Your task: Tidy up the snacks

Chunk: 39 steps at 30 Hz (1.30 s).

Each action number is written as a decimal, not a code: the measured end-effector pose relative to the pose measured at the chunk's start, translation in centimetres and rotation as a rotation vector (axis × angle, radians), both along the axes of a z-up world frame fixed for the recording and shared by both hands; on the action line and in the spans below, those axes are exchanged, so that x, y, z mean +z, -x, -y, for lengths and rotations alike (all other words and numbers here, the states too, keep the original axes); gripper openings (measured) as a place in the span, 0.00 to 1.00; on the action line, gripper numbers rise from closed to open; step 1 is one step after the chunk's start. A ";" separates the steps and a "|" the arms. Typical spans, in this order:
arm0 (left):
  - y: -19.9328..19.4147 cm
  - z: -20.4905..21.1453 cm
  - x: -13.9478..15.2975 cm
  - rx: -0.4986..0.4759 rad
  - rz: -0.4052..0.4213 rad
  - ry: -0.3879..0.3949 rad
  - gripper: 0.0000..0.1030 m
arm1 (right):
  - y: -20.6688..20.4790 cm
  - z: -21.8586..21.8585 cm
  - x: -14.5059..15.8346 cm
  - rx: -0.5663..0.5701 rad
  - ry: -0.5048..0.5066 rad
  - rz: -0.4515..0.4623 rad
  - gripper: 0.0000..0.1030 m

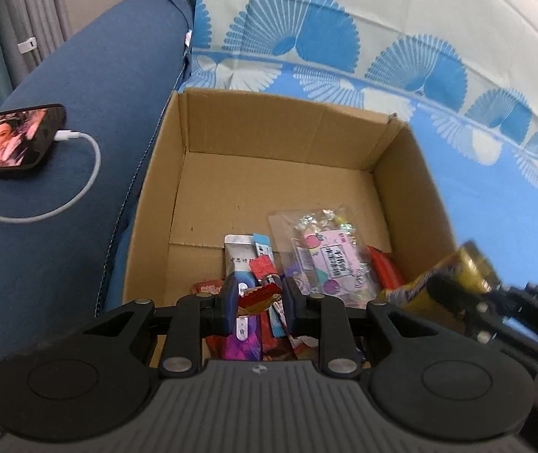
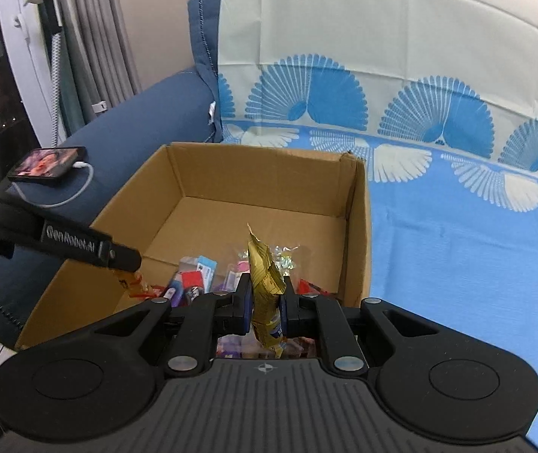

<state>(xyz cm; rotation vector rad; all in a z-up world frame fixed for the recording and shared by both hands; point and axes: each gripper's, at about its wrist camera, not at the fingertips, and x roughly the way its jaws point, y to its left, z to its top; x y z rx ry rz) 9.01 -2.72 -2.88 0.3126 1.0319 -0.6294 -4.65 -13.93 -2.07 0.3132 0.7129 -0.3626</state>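
An open cardboard box (image 1: 269,185) (image 2: 269,204) sits on a sofa and holds several snack packets at its near end, among them a clear candy bag (image 1: 325,253). My left gripper (image 1: 259,300) is shut on a small red and gold snack packet (image 1: 259,296) over the box's near end. It also shows in the right wrist view (image 2: 133,279), with the packet (image 2: 133,287) hanging below its fingers. My right gripper (image 2: 267,302) is shut on a gold snack packet (image 2: 265,283), held upright above the box. That packet shows at the right in the left wrist view (image 1: 454,275).
A phone (image 1: 8,141) (image 2: 48,166) playing video lies on the blue sofa arm with a white charging cable (image 1: 80,173). A blue and white patterned cloth (image 1: 495,196) (image 2: 457,226) covers the seat right of the box. Curtains (image 2: 88,37) hang at the left.
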 end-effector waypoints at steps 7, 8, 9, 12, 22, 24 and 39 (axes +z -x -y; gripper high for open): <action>0.4 -0.2 1.8 0.022 0.138 0.031 1.00 | -1.1 3.2 1.4 -0.072 -0.062 0.099 0.60; 0.6 -0.3 2.0 0.012 0.139 0.023 1.00 | -0.8 3.4 1.8 -0.086 -0.059 0.106 0.64; 0.8 -0.4 2.1 0.010 0.129 0.013 1.00 | -0.4 3.4 2.1 -0.094 -0.058 0.106 0.70; 1.9 -1.4 2.4 0.029 0.109 -0.004 1.00 | 1.0 2.3 2.7 -0.102 -0.062 0.078 0.81; 9.2 -6.7 5.0 0.049 0.133 0.011 1.00 | 8.1 -5.1 3.8 -0.042 -0.034 0.028 0.90; 10.5 -7.5 5.4 0.047 0.146 0.014 1.00 | 9.5 -6.3 4.3 -0.050 -0.033 0.033 0.91; 18.1 -11.5 5.2 0.070 0.194 -0.028 1.00 | 16.6 -12.4 6.0 -0.075 0.177 0.107 1.00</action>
